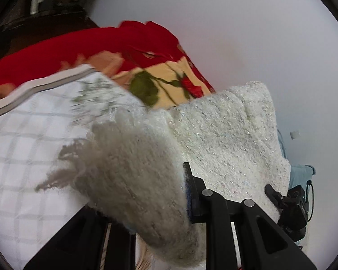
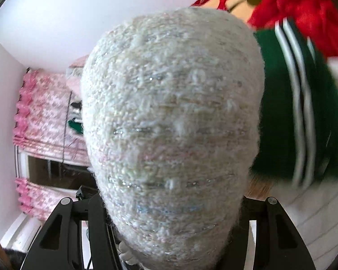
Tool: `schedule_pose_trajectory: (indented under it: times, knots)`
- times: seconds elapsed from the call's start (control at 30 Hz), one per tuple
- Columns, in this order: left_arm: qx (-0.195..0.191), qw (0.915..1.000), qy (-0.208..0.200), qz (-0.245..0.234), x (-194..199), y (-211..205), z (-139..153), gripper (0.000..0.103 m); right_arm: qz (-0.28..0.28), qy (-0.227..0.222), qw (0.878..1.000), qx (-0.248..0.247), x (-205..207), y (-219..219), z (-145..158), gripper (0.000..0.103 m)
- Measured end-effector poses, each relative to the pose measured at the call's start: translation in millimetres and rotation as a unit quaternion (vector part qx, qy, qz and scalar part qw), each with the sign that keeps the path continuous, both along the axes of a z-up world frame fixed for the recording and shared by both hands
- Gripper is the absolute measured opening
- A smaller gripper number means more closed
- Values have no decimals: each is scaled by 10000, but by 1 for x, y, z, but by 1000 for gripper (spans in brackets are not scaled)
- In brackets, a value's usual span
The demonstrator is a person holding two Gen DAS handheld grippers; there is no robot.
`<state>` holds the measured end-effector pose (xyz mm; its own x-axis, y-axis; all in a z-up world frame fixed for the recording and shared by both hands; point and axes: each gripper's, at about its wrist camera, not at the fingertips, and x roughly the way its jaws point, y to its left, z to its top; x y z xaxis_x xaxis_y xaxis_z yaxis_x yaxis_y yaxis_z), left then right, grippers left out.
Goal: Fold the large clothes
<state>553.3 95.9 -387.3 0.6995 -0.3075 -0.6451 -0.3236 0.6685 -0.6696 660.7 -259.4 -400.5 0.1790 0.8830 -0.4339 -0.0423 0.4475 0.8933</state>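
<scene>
A white fuzzy knit sweater (image 1: 225, 135) with glittery threads hangs in the air between both grippers. My left gripper (image 1: 160, 191) is shut on one bunched edge of it. Only the right finger with its blue pad (image 1: 189, 193) shows; fabric hides the other. In the left wrist view my right gripper (image 1: 288, 204) appears at the sweater's far lower right end. In the right wrist view a thick roll of the sweater (image 2: 171, 112) fills the middle, and my right gripper (image 2: 169, 204) is shut on it, the fingers (image 2: 97, 213) pressed against its sides.
Below lies a bed with a white checked sheet (image 1: 22, 157) and a red floral blanket (image 1: 146, 45). A dark green garment with white stripes (image 2: 281, 112) lies at the right. Pink curtains (image 2: 45, 112) frame a window at the left. A white wall (image 1: 236, 33) stands behind.
</scene>
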Motion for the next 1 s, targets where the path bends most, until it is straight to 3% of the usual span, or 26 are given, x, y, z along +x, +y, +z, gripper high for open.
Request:
schedule_pose_trajectory:
  times: [0.23, 0.4, 0.5, 0.63, 0.7, 0.77, 0.83, 0.9, 1.0]
  knots:
    - [62, 9988, 364, -331, 116, -26, -63, 16, -71, 448, 9988, -174, 112, -41, -62, 59]
    - [475, 9930, 737, -789, 138, -44, -97, 17, -51, 780, 9961, -408, 147, -57, -110, 61]
    - [747, 9888, 785, -1022, 137, -47, -94, 22, -40, 729, 9951, -669, 148, -54, -108, 68]
    - [1167, 9807, 902, -1284, 129, -54, -77, 24, -16, 376, 9836, -1764, 136, -37, -73, 82]
    - [1465, 9753, 898, -1388, 123, -58, -66, 25, -79, 34, 9707, -2402, 119, -29, -52, 90]
    - [1683, 9707, 916, -1452, 113, -60, -54, 39, -272, -274, 9481, -3157, 98, -19, -29, 100]
    - [1918, 9645, 951, -1544, 104, -64, -43, 91, -547, -529, 9244, -3737, 70, -16, -10, 100]
    - [2253, 9585, 825, -1538, 90, -65, -25, 95, -775, -728, 9008, -4211, 41, -9, 7, 100]
    - [2855, 9445, 585, -1514, 64, -70, 10, 96, -1092, -976, 8560, -4957, 3, -9, 37, 103]
